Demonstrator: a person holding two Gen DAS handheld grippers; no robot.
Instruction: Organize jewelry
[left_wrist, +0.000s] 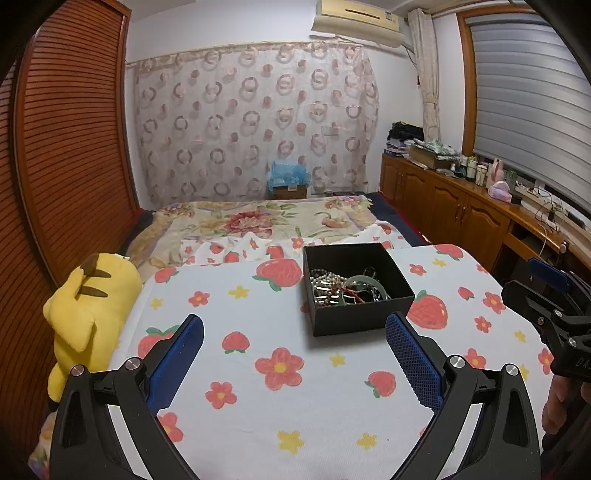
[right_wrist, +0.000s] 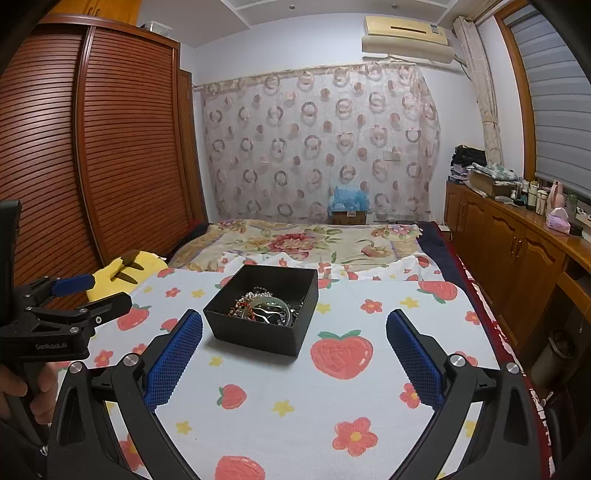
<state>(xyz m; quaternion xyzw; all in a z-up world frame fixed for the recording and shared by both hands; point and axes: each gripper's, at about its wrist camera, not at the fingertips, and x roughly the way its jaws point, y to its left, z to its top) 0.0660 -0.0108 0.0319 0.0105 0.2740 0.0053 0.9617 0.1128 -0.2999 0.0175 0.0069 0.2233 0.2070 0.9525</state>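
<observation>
Black box (left_wrist: 356, 288) w/ jewelry tangle (left_wrist: 343, 286) sits mid-bed on strawberry blanket (left_wrist: 258, 332), nearer far edge. Left gripper (left_wrist: 295, 328) & right gripper (right_wrist: 294, 326) jaws wide apart, empty, short of box.

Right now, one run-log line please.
left gripper jaws open, empty | right gripper jaws open, empty | jewelry piled in black box | nothing held

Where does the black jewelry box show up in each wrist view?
Left wrist: black box right of centre, beyond the left gripper.
Right wrist: box left of centre, ahead of the right gripper.
Shared landmark: yellow plush toy at the bed's left edge.
</observation>
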